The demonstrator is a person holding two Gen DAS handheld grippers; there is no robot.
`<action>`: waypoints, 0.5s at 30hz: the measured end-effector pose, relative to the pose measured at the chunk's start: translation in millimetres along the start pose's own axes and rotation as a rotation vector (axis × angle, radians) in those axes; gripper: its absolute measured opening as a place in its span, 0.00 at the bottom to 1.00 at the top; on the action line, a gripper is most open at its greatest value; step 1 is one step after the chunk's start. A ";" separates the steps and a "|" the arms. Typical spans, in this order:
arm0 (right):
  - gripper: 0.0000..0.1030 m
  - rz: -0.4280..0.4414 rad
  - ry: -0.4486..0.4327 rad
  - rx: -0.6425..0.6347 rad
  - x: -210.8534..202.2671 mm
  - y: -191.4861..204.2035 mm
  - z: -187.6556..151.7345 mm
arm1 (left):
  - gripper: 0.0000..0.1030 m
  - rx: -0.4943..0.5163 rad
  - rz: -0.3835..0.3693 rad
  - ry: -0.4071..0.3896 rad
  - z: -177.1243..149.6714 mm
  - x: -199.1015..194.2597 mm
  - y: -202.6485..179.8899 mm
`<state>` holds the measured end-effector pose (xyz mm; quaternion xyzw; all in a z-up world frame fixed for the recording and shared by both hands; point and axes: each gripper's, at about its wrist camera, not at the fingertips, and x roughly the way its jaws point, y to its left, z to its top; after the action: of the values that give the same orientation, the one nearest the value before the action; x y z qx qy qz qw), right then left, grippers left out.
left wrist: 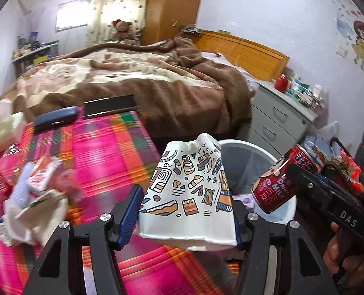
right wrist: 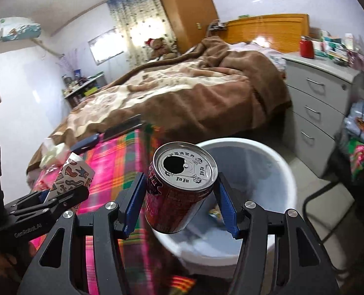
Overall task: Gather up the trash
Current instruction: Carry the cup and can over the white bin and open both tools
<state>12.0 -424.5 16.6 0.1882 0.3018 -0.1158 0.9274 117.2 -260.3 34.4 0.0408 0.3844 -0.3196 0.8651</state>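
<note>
My left gripper [left wrist: 186,216] is shut on a squashed white paper cup [left wrist: 189,191] printed with colourful doodles, held over the edge of the pink plaid cloth [left wrist: 103,152]. My right gripper [right wrist: 179,196] is shut on an opened red milk-drink can [right wrist: 179,186], tilted, above the near rim of a white waste bin [right wrist: 275,157]. From the left wrist view the can [left wrist: 277,184] and the right gripper [left wrist: 287,169] hang over the bin [left wrist: 250,147], to the right of the cup. In the right wrist view the cup [right wrist: 71,174] and left gripper [right wrist: 59,191] show at the left.
Crumpled tissues and small cartons [left wrist: 32,191] lie on the cloth at the left, with a dark blue case [left wrist: 55,119] and a black flat box [left wrist: 109,105] at its far edge. A bed [left wrist: 132,78] stands behind, a grey drawer unit [right wrist: 317,108] to the right of the bin.
</note>
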 end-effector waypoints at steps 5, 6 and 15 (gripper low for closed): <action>0.56 -0.040 0.022 0.004 5.1 -19.2 0.0 | 0.59 0.043 -0.047 0.044 1.1 25.8 -31.5; 0.56 -0.049 0.030 0.008 7.9 -23.5 0.0 | 0.59 0.052 -0.051 0.050 0.7 30.8 -36.7; 0.56 -0.096 0.099 0.023 21.1 -53.4 -3.0 | 0.59 0.083 -0.093 0.124 -0.9 72.5 -67.7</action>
<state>9.6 -473.6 -13.4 0.1896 0.3549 -0.1544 0.9024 113.4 -351.4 -4.5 0.0782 0.4251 -0.3721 0.8215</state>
